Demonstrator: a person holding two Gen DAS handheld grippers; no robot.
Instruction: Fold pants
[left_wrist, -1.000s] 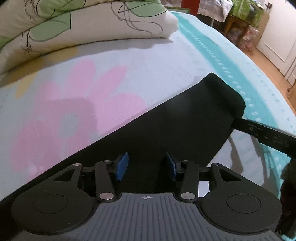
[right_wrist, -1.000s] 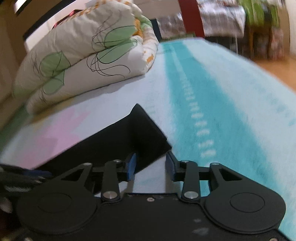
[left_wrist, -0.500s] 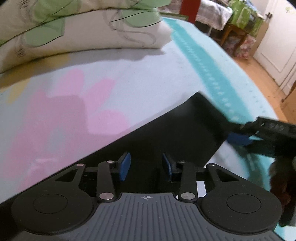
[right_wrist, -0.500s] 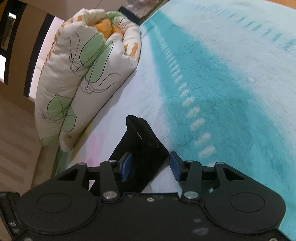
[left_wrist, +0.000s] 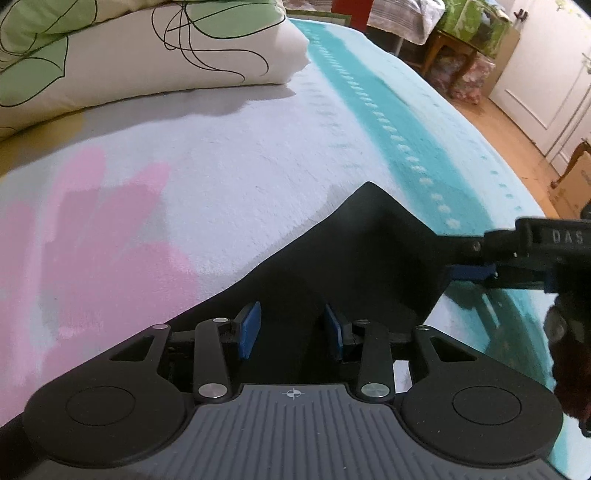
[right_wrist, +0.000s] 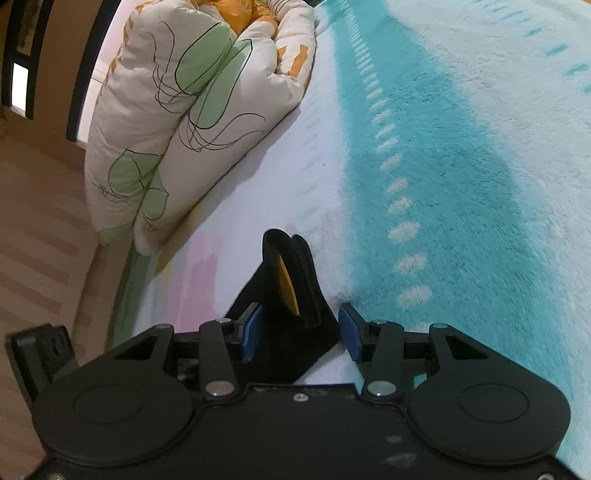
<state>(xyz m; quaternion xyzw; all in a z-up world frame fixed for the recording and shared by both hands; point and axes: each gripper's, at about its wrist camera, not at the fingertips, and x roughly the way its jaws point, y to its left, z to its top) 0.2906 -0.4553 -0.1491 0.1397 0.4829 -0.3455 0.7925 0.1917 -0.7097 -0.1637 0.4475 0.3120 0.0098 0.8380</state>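
Observation:
Black pants (left_wrist: 354, 258) lie on the bed, one end lifted off the blanket. My left gripper (left_wrist: 291, 332) is over the black cloth with its blue pads apart; the cloth lies between and under them. My right gripper (right_wrist: 301, 336) has its pads wide apart around the end of the pants (right_wrist: 291, 306), where an orange lining shows inside the opening. In the left wrist view the right gripper (left_wrist: 476, 258) reaches in from the right and its fingers straddle the cloth's edge.
A folded quilt with green leaf print (left_wrist: 140, 48) lies at the far left of the bed (left_wrist: 258, 147). The blanket has pink flower and turquoise stripe (right_wrist: 443, 166). A wooden stool (left_wrist: 454, 55) and white door (left_wrist: 546, 66) stand beyond the bed.
The right gripper has rolled over and moved in on the pants' end, and the end has lifted into a peak. The left gripper stays over the cloth with little movement.

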